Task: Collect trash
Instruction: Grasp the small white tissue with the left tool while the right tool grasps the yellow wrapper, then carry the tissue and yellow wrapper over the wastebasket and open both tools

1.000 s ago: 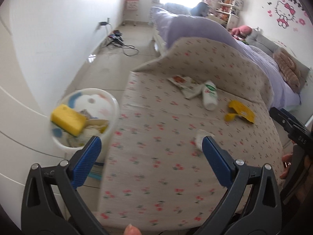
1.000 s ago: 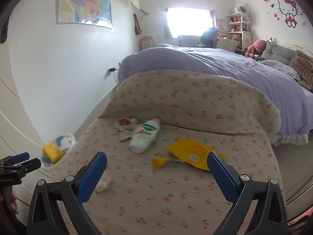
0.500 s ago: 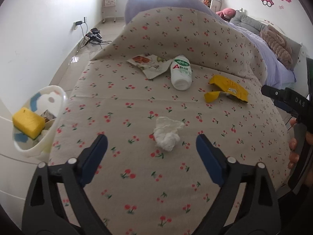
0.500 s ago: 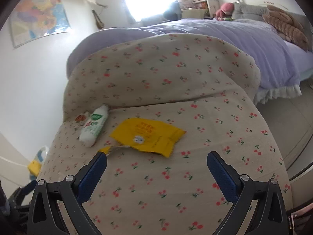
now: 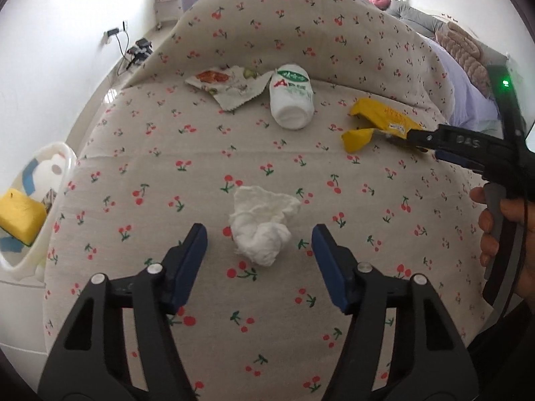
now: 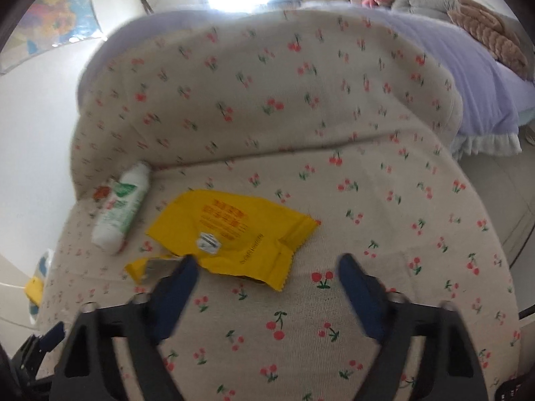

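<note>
White bin point(image 5: 65, 163) beside cherry-print sofa point(image 5: 200, 153) holding yellow sponge point(image 5: 20, 215), crumpled tissue point(image 5: 262, 224) between closing left gripper point(image 5: 259, 239) jaws, untouched, right gripper point(image 6: 264, 269) closing at yellow wrapper point(image 6: 230, 230), bottle point(image 5: 291, 97) lettering unreadable

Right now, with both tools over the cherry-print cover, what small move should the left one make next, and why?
Probably ease the left tool a little forward and down while its jaws are closing. The crumpled white tissue lies loose between its open fingers, mostly ahead of the pads, which do not yet touch it.
</note>
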